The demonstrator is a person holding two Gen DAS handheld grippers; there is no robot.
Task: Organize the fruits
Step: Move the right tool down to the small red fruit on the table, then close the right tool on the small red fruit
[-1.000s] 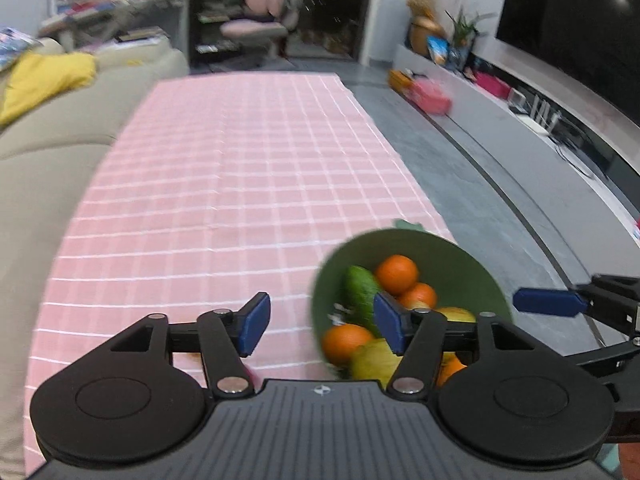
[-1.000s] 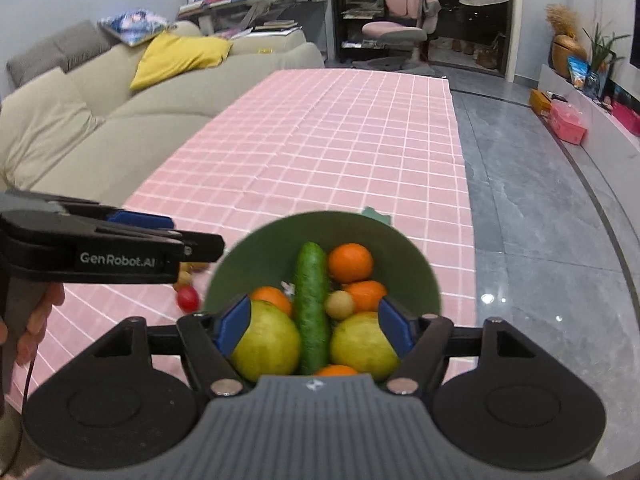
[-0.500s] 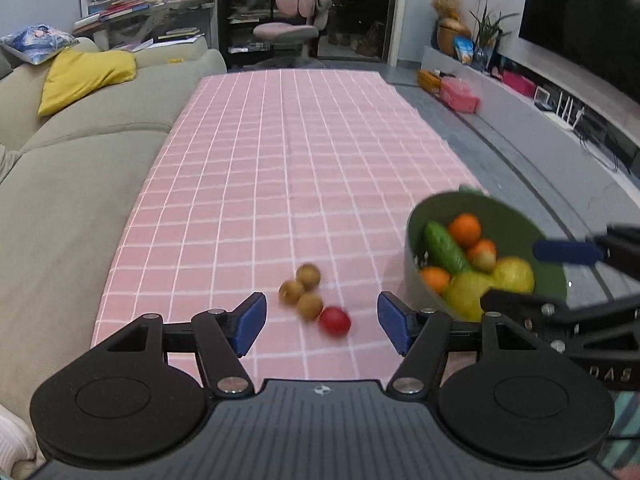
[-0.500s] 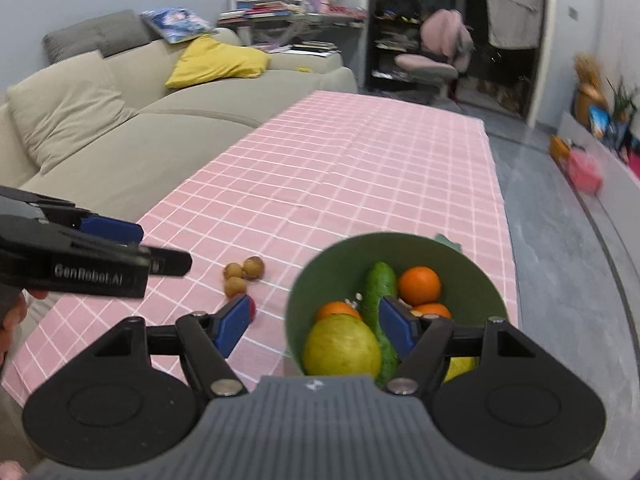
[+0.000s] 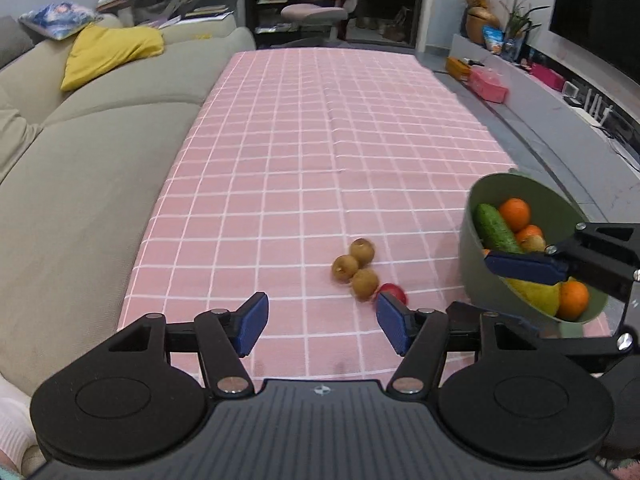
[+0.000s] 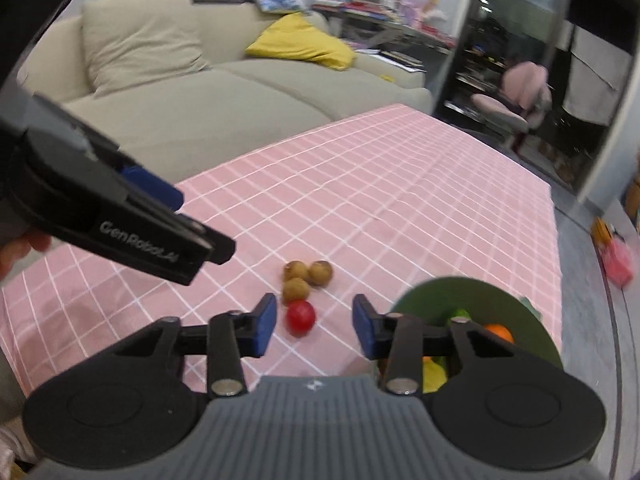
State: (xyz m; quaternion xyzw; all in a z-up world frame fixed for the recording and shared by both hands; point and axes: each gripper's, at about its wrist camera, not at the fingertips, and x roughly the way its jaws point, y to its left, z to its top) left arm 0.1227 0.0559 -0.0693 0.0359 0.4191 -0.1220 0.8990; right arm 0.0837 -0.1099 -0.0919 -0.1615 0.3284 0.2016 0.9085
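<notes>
A green bowl (image 5: 472, 240) holding oranges, a cucumber (image 5: 494, 228) and yellow fruit stands at the table's near right; it also shows in the right wrist view (image 6: 472, 300). Three small brown fruits (image 5: 354, 266) (image 6: 306, 278) and a red fruit (image 6: 300, 317) (image 5: 394, 292) lie on the pink checked cloth (image 5: 320, 140) left of the bowl. My left gripper (image 5: 318, 324) is open and empty, just short of the loose fruits. My right gripper (image 6: 314, 330) is open and empty, with the red fruit just beyond its fingertips.
A beige sofa (image 5: 80, 140) with a yellow cushion (image 5: 108, 50) runs along the table's left side. A pink chair (image 5: 320, 4) stands beyond the far end. A low TV bench (image 5: 560, 92) lies to the right.
Both grippers have swung left, away from the bowl. The right gripper now faces the loose fruits instead of the bowl. The left gripper's view now takes in the fruits and the sofa.
</notes>
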